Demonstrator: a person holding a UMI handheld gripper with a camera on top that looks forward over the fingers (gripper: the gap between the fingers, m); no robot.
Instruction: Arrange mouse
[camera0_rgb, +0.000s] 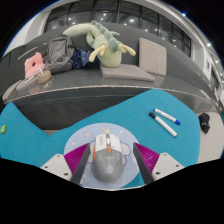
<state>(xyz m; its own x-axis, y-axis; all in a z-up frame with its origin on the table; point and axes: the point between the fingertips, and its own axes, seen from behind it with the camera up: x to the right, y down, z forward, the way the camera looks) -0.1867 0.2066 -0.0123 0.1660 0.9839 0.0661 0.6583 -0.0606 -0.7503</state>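
Only one view is supplied, taken from a wide-angle camera mounted on the gripper (106, 168) and aimed forward along its two fingers. The table (40, 135) is looked down upon at a slant from close above. Near ground is filled by the tabletop; far ground, a sofa (120, 72), is seen beyond it.

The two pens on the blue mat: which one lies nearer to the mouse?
The pen with the dark cap; it lies closer to the mouse than the blue-capped pen beyond it.
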